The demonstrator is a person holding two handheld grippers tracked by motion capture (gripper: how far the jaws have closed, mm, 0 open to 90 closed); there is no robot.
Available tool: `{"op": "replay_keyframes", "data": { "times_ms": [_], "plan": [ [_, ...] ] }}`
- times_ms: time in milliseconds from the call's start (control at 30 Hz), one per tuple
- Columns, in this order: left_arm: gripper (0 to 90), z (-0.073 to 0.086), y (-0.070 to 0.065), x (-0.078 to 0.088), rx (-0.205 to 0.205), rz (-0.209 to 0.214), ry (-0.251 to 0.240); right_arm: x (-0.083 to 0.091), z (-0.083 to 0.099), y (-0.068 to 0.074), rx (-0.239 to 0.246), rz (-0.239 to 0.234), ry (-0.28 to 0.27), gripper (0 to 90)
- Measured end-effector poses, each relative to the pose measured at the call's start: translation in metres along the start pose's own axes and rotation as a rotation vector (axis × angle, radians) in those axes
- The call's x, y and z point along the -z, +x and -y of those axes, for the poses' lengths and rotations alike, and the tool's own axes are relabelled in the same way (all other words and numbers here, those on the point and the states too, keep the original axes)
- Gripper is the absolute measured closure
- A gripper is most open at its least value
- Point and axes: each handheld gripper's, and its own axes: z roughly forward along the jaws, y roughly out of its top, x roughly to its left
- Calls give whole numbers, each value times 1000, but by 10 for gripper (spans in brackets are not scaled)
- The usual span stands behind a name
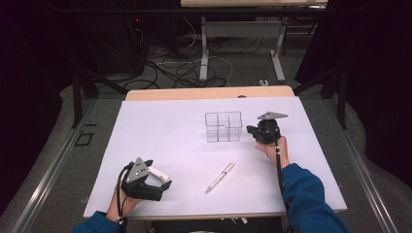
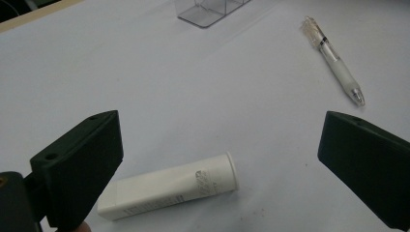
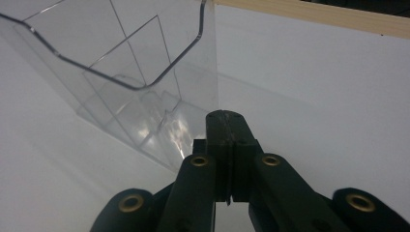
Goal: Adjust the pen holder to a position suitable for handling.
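A clear plastic organizer [image 1: 223,127] with several compartments stands empty at the middle back of the white sheet. My right gripper [image 1: 250,130] is shut with nothing between its jaws. In the right gripper view its tip [image 3: 226,121] sits right at the near corner of the organizer [image 3: 121,63]; I cannot tell whether it touches. A white tube [image 1: 156,171] lies flat at the front left, between the wide-open jaws of my left gripper [image 1: 159,174], which do not touch it. In the left gripper view the tube [image 2: 169,186] lies just ahead of that gripper [image 2: 220,125]. A white pen [image 1: 220,177] lies loose at the front centre.
The white sheet [image 1: 160,126] covers the table, and a wooden edge [image 1: 209,93] shows at the back. Beyond it are floor cables [image 1: 170,68] and the legs of another table [image 1: 204,48]. The pen [image 2: 333,60] and the organizer [image 2: 208,9] lie ahead of the left gripper.
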Motion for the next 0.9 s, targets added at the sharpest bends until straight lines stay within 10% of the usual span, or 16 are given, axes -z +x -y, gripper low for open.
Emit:
{"op": "replay_keyframes", "data": {
  "times_ms": [900],
  "plan": [
    [21,0,1,1,3,-2,1,-25,-4,6,-30,-14,21,900]
  ]
}}
